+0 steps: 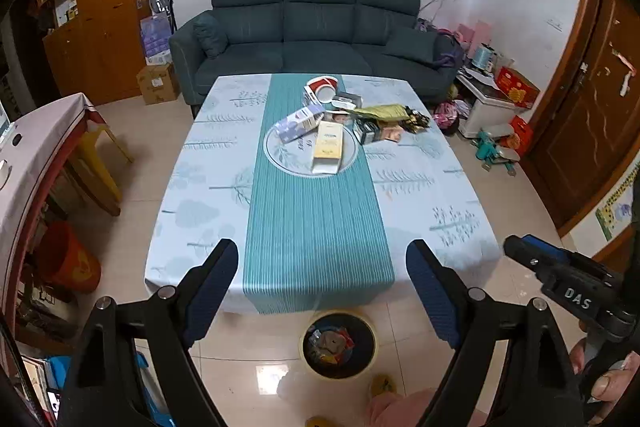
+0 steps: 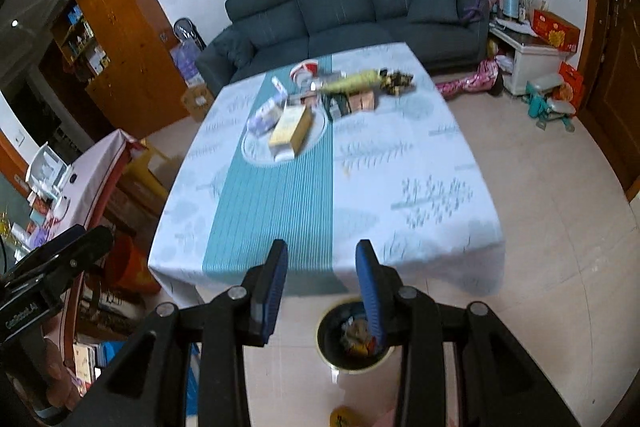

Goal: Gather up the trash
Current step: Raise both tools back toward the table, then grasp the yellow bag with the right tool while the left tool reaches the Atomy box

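Nearest: left claw spread wide, nothing between its blue pads; right claw parted about halfway, also empty. Just beyond, on the tiled floor at the near edge of the counter: round waste bin with a yellow rim, wrappers inside. Farther, near the counter's far end: remaining trash, including a yellow carton, a purple-and-white box, a red-and-white paper tub and crumpled wrappers. Farthest: dark sofa against the wall.
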Tool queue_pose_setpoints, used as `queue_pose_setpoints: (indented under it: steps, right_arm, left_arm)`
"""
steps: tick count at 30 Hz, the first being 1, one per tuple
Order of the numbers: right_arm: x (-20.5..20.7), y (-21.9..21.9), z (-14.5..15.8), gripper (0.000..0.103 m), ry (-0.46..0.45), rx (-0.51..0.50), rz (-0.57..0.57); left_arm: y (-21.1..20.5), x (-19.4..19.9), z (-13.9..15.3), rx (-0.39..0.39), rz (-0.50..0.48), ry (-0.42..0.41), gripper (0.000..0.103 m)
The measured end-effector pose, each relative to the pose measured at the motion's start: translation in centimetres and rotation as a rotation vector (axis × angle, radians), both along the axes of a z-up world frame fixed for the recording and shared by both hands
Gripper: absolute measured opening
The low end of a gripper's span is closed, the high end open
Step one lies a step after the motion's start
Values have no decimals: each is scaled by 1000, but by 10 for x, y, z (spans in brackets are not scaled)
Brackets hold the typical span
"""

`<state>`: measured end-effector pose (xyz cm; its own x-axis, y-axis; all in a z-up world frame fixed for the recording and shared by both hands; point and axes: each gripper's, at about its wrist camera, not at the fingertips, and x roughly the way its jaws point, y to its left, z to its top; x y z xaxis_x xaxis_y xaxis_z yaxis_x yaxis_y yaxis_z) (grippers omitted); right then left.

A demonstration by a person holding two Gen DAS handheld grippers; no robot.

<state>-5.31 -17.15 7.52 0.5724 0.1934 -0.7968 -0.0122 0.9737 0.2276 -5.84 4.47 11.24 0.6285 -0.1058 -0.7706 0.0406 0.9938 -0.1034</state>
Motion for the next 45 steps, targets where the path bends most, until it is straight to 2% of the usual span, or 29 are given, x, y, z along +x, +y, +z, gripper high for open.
queue_pose_setpoints:
  steps: [3, 6, 11, 16, 18, 23, 30, 34, 39, 45]
  right_arm:
    - [19, -8, 4, 35, -21, 2, 5]
    - [46, -18, 4, 35, -40, -10, 25]
    - [111, -43, -6, 35, -52, -22, 91]
    - [187, -70, -33, 35, 50, -25, 149]
    - [221, -86, -47, 35, 111, 29, 175]
    - [288, -113, -78, 35, 188, 129, 191]
    - [364, -124, -125, 35, 301, 333, 114]
    - [396, -127, -153, 35, 371, 457, 44]
    - [424, -126, -182, 35, 434, 537, -20]
    - [442, -123, -199, 35, 461, 561, -53]
  left_arm:
    - [-5, 28, -5, -33, -4, 28, 85]
    - [-14, 60, -16, -22, 12, 46, 85]
    - [-37, 132, -39, -31, 48, 98, 85]
    - [-57, 212, -83, -57, 95, 229, 85]
    - [-65, 235, -99, -45, 114, 265, 85]
    - [-76, 285, -136, 2, 170, 337, 85]
    - [-77, 330, -169, 68, 208, 405, 85]
    - [-69, 346, -182, 74, 230, 434, 85]
    - [-61, 360, -193, 63, 256, 456, 85]
    - [-56, 368, -204, 60, 262, 478, 85]
